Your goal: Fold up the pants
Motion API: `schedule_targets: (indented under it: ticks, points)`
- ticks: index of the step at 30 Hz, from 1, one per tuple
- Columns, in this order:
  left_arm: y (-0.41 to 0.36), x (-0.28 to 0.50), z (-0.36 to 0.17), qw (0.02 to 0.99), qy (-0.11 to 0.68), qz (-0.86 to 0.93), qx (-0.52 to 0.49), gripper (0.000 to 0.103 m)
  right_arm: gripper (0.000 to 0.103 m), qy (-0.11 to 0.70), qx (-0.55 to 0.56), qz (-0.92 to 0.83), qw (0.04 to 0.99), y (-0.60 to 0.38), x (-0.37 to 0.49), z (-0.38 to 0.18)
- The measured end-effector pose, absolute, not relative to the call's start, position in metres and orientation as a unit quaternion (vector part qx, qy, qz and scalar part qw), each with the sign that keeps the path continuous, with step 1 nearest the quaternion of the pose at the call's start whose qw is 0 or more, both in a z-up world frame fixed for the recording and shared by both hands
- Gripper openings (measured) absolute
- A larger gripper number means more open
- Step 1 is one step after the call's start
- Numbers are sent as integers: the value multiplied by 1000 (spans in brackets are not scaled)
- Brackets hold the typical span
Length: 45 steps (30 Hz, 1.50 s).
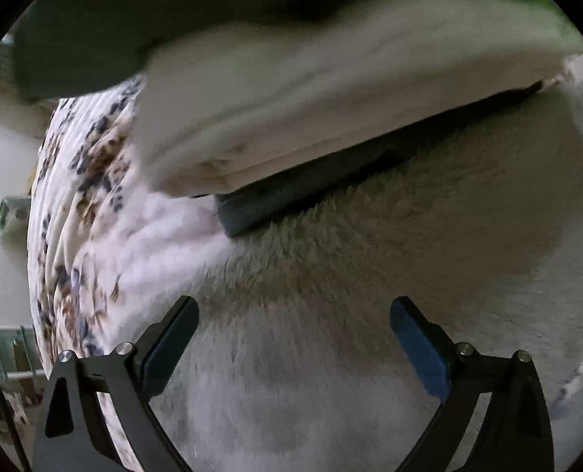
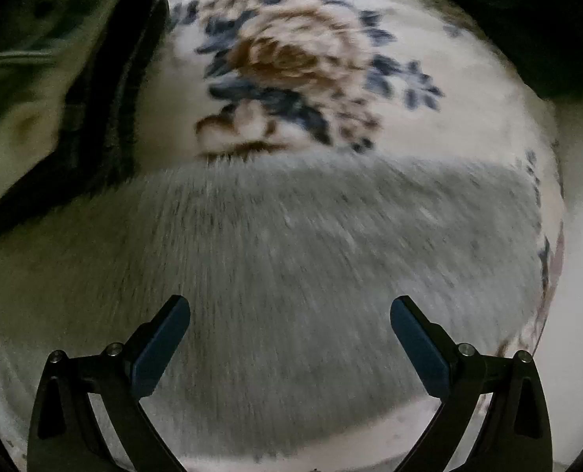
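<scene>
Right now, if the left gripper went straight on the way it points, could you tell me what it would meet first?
Most likely the fuzzy cream fabric lying directly ahead of the open left gripper. The folded cream bundle and the dark band under it lie farther on. Blur makes depth uncertain.

Pants lie on the bedspread.
</scene>
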State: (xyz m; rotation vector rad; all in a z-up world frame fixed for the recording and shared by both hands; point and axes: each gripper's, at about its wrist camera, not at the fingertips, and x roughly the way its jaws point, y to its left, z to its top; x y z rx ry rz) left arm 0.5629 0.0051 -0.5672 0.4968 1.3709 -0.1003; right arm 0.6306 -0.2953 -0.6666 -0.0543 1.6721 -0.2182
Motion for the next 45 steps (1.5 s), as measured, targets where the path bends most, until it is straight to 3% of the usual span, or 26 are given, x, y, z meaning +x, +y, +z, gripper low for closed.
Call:
schedule_targets:
  ticks: [6,7,9,11,12,13,14,24,30,34,38,41,43,45]
  points:
    - [10,578,-610,735,635,-79,222,99,101,745,-59,-67,661,-279,660,-716]
    - [11,578,-609,741,630,-88,217,95,96,742,-55,-61,665,-278,661,-720]
    - [13,575,-603,748,624,-108,199,74,85,732,-40,-49,678,-276,661,-725]
    - [11,571,-596,752,620,-121,186,36,48,717,-35,-40,695,-274,655,-724]
    - [10,568,-592,754,618,-120,187,31,38,710,-35,-40,702,-273,650,-719]
    - [8,565,-584,763,608,-116,188,17,10,702,-38,-40,710,-273,645,-712]
    - [9,563,-577,769,602,-111,183,12,9,697,-39,-43,715,-274,641,-705]
    - [17,507,-467,837,530,-69,119,9,7,630,28,-50,774,-301,576,-623]
    - [9,415,-432,844,531,-53,49,9,6,609,89,-46,787,-303,488,-566]
    - [25,337,-474,792,608,-28,-43,9,6,617,108,-66,777,-306,381,-551]
    - [33,289,-538,731,671,18,-122,12,7,663,125,-74,735,-312,308,-602]
    - [47,279,-560,709,675,53,-198,13,8,676,97,-64,728,-305,285,-632]
    - [47,281,-554,709,671,60,-209,14,16,698,100,-60,707,-304,281,-647]
    - [39,280,-537,718,665,62,-194,24,57,715,121,-49,687,-309,277,-653]
